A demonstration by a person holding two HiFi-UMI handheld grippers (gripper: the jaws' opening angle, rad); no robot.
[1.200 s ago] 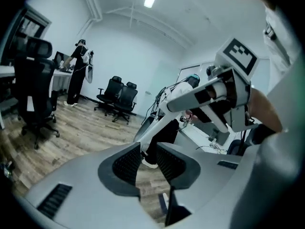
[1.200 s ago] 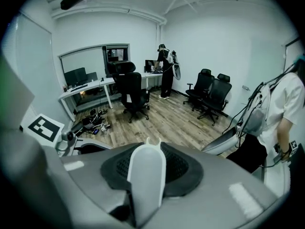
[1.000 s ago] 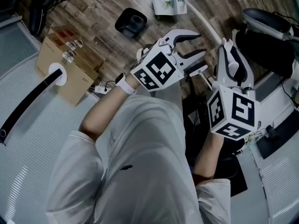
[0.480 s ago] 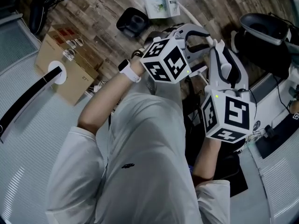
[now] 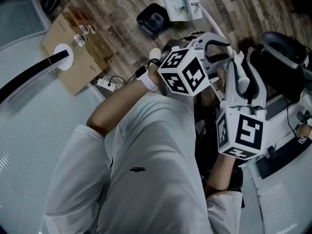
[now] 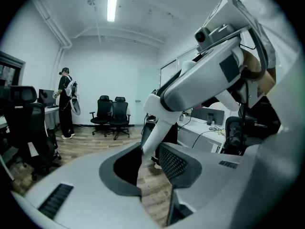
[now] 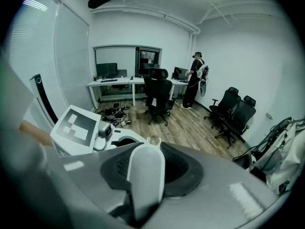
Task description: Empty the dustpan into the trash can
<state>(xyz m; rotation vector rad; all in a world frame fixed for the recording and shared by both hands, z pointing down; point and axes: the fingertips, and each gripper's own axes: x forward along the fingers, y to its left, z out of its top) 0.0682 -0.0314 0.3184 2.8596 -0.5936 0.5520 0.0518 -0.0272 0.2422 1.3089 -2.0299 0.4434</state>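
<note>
A long white handle (image 5: 210,19) runs from the white and teal dustpan (image 5: 181,4) on the wood floor up to my two grippers. My right gripper (image 5: 238,65) is shut on the handle's thick rounded top (image 7: 145,175). My left gripper (image 5: 218,47) sits just beyond it with the thinner handle shaft (image 6: 148,135) between its jaws. These jaws are closing, and I see no firm press on the shaft. A small black bin (image 5: 153,19) stands on the floor left of the dustpan.
A cardboard box (image 5: 73,43) and a power strip (image 5: 105,84) lie on the floor at left. A black office chair (image 5: 285,52) and a desk (image 5: 285,150) crowd the right. More chairs (image 6: 110,111) and a person (image 6: 65,101) stand far across the room.
The left gripper has swung right and rolled, coming up to the handle beside the right gripper, and its jaws have narrowed. The right gripper has risen a little with the handle.
</note>
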